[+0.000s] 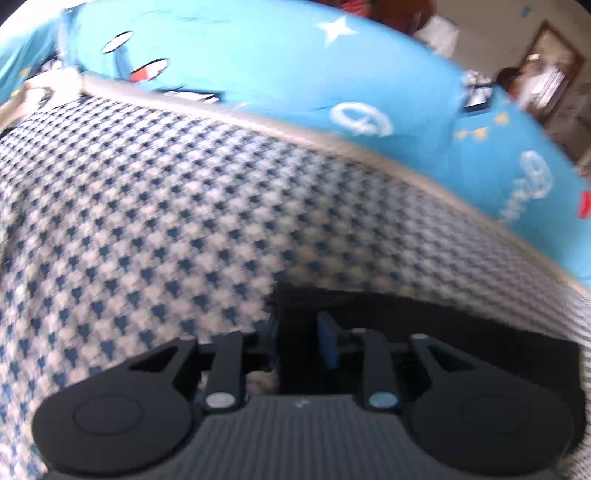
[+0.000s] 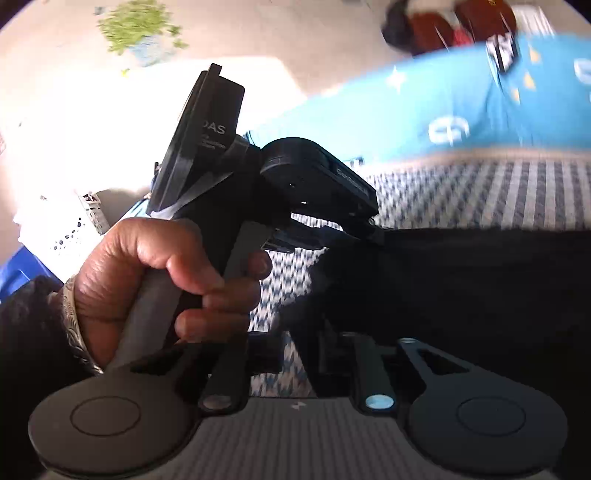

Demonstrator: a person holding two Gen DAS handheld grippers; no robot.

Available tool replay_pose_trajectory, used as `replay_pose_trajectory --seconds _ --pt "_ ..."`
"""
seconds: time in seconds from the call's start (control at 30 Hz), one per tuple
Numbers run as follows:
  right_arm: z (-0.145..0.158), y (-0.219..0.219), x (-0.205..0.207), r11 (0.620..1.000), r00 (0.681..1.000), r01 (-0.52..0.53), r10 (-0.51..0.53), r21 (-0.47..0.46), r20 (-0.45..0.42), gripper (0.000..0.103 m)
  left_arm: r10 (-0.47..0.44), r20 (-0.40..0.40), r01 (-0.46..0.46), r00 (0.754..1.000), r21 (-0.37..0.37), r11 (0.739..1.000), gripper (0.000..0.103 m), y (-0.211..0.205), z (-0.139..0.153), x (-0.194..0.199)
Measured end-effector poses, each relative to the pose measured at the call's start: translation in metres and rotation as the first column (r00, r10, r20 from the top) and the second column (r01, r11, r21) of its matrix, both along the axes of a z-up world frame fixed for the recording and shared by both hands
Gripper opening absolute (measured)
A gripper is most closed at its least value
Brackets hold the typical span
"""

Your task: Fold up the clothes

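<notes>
A black garment (image 2: 461, 280) lies on a blue-and-white houndstooth cloth (image 1: 166, 221). In the right wrist view the left gripper (image 2: 373, 225), held in a hand (image 2: 147, 280), pinches the garment's left edge. In the left wrist view my left gripper (image 1: 299, 343) is shut on black fabric (image 1: 406, 317). My right gripper (image 2: 301, 354) sits low over the garment's near edge with black fabric between its jaws; the fingers are mostly hidden by the dark cloth.
A bright blue sheet with white prints (image 1: 277, 74) (image 2: 424, 110) lies beyond the houndstooth cloth. A white basket (image 2: 74, 221) and a green plant (image 2: 140, 33) stand at the left. Dark red items (image 2: 461, 26) lie at the far edge.
</notes>
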State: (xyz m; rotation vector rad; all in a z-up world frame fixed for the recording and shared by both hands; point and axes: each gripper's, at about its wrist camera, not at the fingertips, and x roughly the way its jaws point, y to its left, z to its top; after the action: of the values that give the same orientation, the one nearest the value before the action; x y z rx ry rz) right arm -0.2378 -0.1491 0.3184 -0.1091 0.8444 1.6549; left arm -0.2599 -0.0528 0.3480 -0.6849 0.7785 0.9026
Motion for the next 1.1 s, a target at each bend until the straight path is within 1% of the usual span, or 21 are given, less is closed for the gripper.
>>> replay_pose_trajectory --seconds 0.03,0.07,0.1,0.13,0.2,0.3,0.37,0.43,0.53,0.57,0.67,0.77,0.93,1.1 --pt "0.000 -0.003 -0.001 1.000 1.000 -0.006 0.006 -0.005 0.010 0.024 0.007 -0.021 -0.006 1.000 0.032 0.999 0.036 -0.002 0.003 -0.001" --pt "0.001 -0.006 -0.002 1.000 1.000 -0.012 0.012 -0.008 0.023 0.030 0.019 -0.025 -0.017 1.000 0.057 0.998 0.056 -0.004 0.006 -0.003" --pt "0.002 -0.009 0.000 1.000 0.999 -0.012 0.012 -0.009 0.030 0.034 0.031 -0.027 -0.029 0.999 0.080 0.996 0.062 -0.006 0.010 -0.006" --pt "0.004 -0.012 0.001 1.000 0.999 -0.011 0.011 -0.009 0.037 0.035 0.048 -0.016 -0.046 0.999 0.093 0.995 0.072 -0.007 0.014 -0.008" --pt "0.006 -0.020 0.006 1.000 0.999 -0.009 0.010 -0.018 0.046 0.037 0.050 0.026 -0.052 0.998 0.099 0.994 0.073 -0.010 0.020 -0.014" --pt "0.006 -0.033 0.017 0.998 0.991 0.057 -0.052 -0.034 0.122 0.038 0.014 0.072 -0.018 0.997 0.055 0.998 0.076 -0.015 0.019 -0.012" --pt "0.006 -0.042 0.024 0.994 0.980 0.104 -0.095 -0.042 0.176 0.039 -0.015 0.080 0.014 0.997 0.020 1.000 0.076 -0.022 0.011 -0.003" --pt "0.005 -0.050 0.032 0.987 0.964 0.151 -0.137 -0.047 0.229 0.041 -0.049 0.072 0.049 0.996 0.001 0.999 0.076 -0.032 0.002 0.006" --pt "0.005 -0.062 0.046 0.972 0.932 0.228 -0.203 -0.052 0.299 0.042 -0.105 0.043 0.105 0.993 0.010 0.994 0.078 -0.049 -0.006 0.020" --pt "0.004 -0.065 0.054 0.964 0.921 0.260 -0.230 -0.055 0.314 0.042 -0.123 0.035 0.122 0.992 0.016 0.992 0.082 -0.054 -0.008 0.024" --pt "0.000 -0.077 0.068 0.948 0.905 0.312 -0.275 -0.067 0.323 0.042 -0.173 0.017 0.173 0.985 0.024 0.985 0.085 -0.070 -0.011 0.036" --pt "-0.006 -0.081 0.071 0.947 0.898 0.312 -0.265 -0.082 0.350 0.043 -0.217 -0.002 0.217 0.976 0.027 0.976 0.085 -0.082 -0.015 0.045" --pt "-0.018 -0.082 0.070 0.945 0.877 0.312 -0.247 -0.097 0.413 0.043 -0.239 -0.035 0.240 0.970 0.020 0.971 0.088 -0.091 -0.025 0.056" --pt "-0.021 -0.074 0.078 0.929 0.859 0.358 -0.288 -0.095 0.422 0.044 -0.242 -0.082 0.244 0.967 0.022 0.969 0.090 -0.096 -0.035 0.062"
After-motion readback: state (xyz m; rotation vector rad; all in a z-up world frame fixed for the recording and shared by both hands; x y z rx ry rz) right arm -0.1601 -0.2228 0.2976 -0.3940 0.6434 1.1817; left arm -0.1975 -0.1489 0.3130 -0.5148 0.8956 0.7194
